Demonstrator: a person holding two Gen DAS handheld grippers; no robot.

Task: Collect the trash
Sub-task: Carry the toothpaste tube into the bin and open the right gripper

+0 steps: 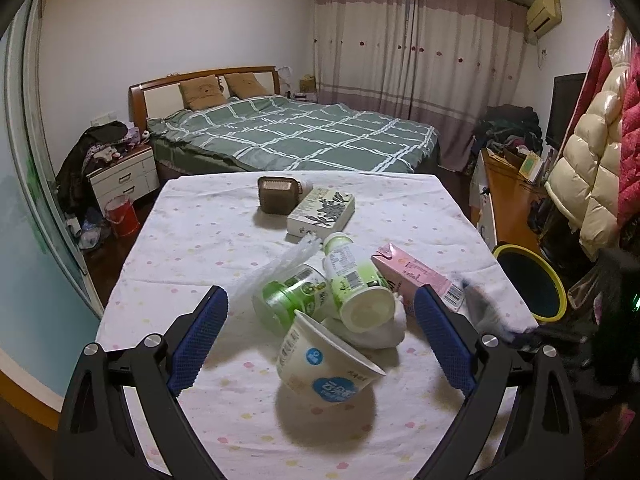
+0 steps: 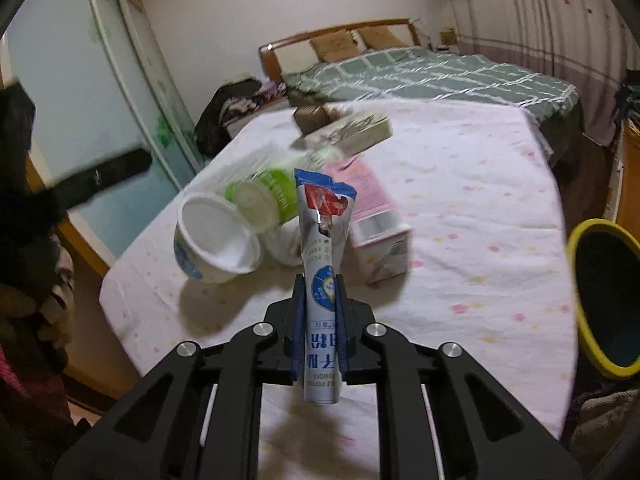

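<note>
The right gripper (image 2: 320,292) is clamped on a blue-and-white powder sachet (image 2: 323,240), its blue pads pressing the packet's lower half from both sides so that the torn top stands upright above the fingertips and the printed bottom end sticks out behind them. The sachet is lifted clear of the desk (image 2: 460,208), which is covered by a white cloth with pastel dots. The left gripper (image 1: 320,312) is spread wide with nothing between its blue pads, poised above the pile of trash near the desk's front edge. In that pile a white paper tub with blue labels (image 1: 328,364) lies tipped on its side, its open mouth facing up and to the right; just behind it a green-and-white plastic bottle (image 1: 356,280) lies with its base toward the camera, beside a green-labelled cup (image 1: 292,300) with clear plastic wrap bunched against it. A crumpled white tissue (image 1: 380,332) touches the bottle's base, and a pink drink carton (image 1: 416,276) lies flat just to the right. Farther back on the desk a white box with a leaf print (image 1: 322,212) rests against a small brown container (image 1: 278,194). A black bin with a yellow rim (image 2: 604,300) stands on the floor just off the desk's right edge. Beyond the desk is a bed with a green checked cover (image 1: 300,132).
</note>
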